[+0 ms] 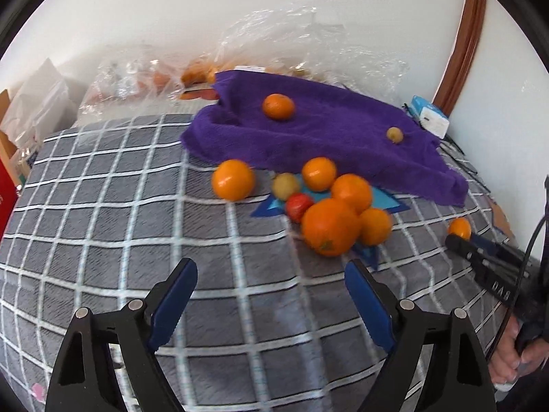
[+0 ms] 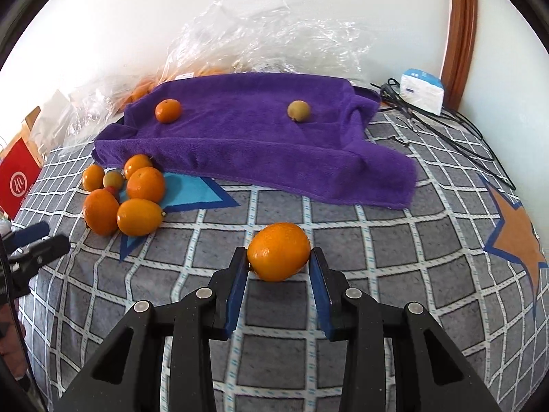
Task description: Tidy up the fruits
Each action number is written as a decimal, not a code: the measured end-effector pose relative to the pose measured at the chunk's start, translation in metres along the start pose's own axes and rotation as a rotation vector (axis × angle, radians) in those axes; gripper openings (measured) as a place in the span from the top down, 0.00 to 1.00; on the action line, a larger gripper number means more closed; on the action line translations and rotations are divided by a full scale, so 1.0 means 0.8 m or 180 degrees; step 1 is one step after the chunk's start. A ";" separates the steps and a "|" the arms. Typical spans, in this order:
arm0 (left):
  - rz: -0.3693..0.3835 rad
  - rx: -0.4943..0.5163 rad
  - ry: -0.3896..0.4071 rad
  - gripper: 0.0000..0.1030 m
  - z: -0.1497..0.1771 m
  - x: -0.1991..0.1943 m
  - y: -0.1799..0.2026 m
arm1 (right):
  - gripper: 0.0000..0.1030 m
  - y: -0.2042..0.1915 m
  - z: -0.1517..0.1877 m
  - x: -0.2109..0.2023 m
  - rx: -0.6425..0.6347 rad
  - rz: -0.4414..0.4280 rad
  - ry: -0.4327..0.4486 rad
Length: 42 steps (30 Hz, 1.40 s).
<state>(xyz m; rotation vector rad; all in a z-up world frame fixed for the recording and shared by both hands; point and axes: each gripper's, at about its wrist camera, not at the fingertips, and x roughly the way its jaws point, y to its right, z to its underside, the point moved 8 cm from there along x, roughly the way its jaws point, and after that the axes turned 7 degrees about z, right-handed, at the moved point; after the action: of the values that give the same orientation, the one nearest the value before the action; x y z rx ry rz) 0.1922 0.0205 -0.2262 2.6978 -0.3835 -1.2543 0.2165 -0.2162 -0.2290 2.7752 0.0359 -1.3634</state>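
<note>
At your twelve o'clock lies a fuzzy, matt purple towel [image 2: 254, 137] on a woven checked cloth [image 2: 343, 240]. Behind it, glossy crinkled clear plastic wrap [image 2: 267, 34]. Your orange [image 2: 278, 251] has dimpled, slightly shiny peel between matt black plastic fingers [image 2: 233, 274].

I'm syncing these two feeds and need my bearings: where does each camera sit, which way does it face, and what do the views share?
Left wrist: rides on the left tool, looking forward past its wide-open fingers at the fruit pile; the right tool and the person's hand show at right.
Right wrist: rides on the right tool, facing the purple towel, fingers around an orange; the left tool shows at left.
Shared: pile, towel, checked cover, both fruits on the towel.
</note>
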 end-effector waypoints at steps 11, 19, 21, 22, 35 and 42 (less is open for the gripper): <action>0.0157 -0.0100 -0.0088 0.34 -0.019 0.041 0.025 | 0.65 0.043 0.010 -0.003 0.0055 0.0113 -0.0045; 0.0397 -0.0143 -0.0073 0.62 -0.025 0.049 0.037 | 0.65 0.049 0.003 0.004 0.0139 0.0100 -0.0095; 0.0385 -0.0162 -0.0093 0.62 -0.026 0.048 0.036 | 0.65 0.049 0.001 0.004 0.0128 0.0127 -0.0098; 0.0385 -0.0162 -0.0098 0.62 -0.026 0.047 0.036 | 0.65 0.049 0.000 0.003 0.0122 0.0140 -0.0090; 0.0395 -0.0301 -0.0060 0.62 -0.018 0.013 0.010 | 0.65 0.037 -0.008 -0.010 0.0121 0.0181 -0.0064; 0.0346 -0.0455 -0.0072 0.62 -0.003 -0.003 -0.020 | 0.65 0.020 0.000 -0.010 0.0123 0.0081 -0.0055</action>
<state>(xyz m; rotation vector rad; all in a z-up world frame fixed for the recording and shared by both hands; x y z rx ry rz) 0.1954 0.0368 -0.2263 2.5106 -0.4200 -1.2335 0.2122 -0.2323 -0.2223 2.7847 -0.0266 -1.3969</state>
